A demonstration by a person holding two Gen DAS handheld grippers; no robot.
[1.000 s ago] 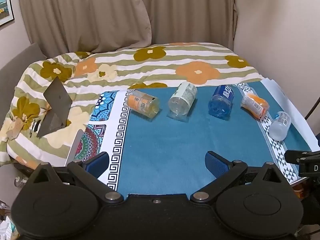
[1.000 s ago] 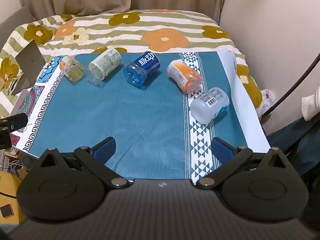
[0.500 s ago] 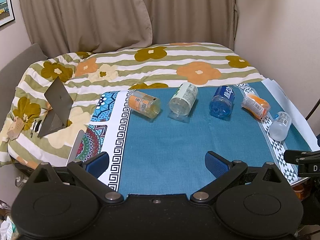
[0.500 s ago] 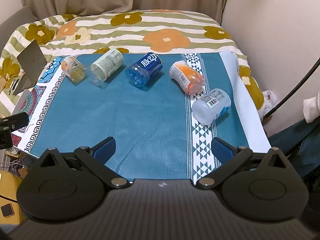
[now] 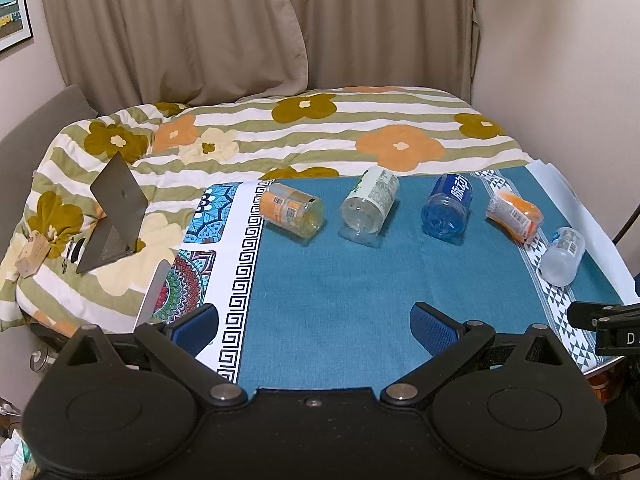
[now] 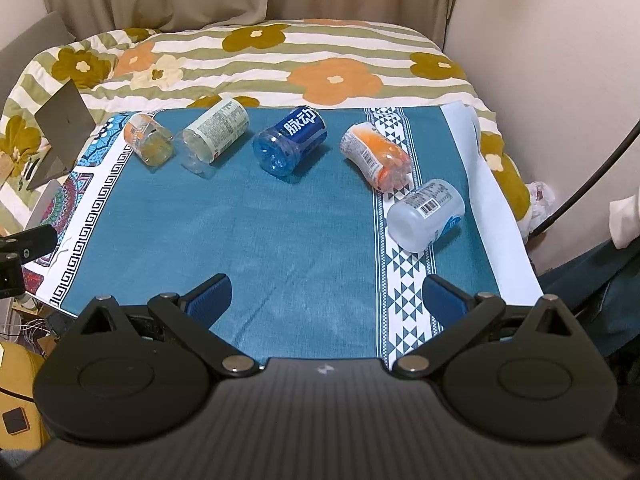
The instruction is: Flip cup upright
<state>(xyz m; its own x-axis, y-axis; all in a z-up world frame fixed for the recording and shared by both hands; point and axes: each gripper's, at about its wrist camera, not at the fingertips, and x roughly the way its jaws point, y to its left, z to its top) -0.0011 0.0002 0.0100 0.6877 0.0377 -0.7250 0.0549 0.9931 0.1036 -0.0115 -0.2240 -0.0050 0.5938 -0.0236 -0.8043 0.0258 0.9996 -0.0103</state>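
My left tool [image 5: 314,322] hangs low in the frame above the near edge of the teal cloth [image 5: 340,300], its blue pads [image 5: 434,322] spread wide apart with nothing between them. My right tool [image 6: 326,296] sits the same way in its own view, fingers apart and empty, over the near strip of the cloth.

Five cut-bottle cups lie on their sides in a loose row across the middle of both frames, none upright. In the left wrist view, from left to right: the orange-label cup [image 5: 291,215] at the patterned border of the cloth, the white-label cup [image 5: 370,202] beside it, the blue cup [image 5: 447,210] right of centre, the orange wrapped cup [image 5: 513,214] on the triangle-patterned strip, and the frosted cup [image 5: 562,256] nearest the right edge. In the right wrist view the frosted cup [image 6: 426,216] is the closest to my right tool, lying at middle right, with the orange wrapped cup [image 6: 376,156] just beyond it and the blue cup [image 6: 291,140] at upper centre.

The cloth lies on a bed with a flowered quilt [image 5: 360,128]. An open laptop [image 5: 114,212] rests on the quilt at middle left.
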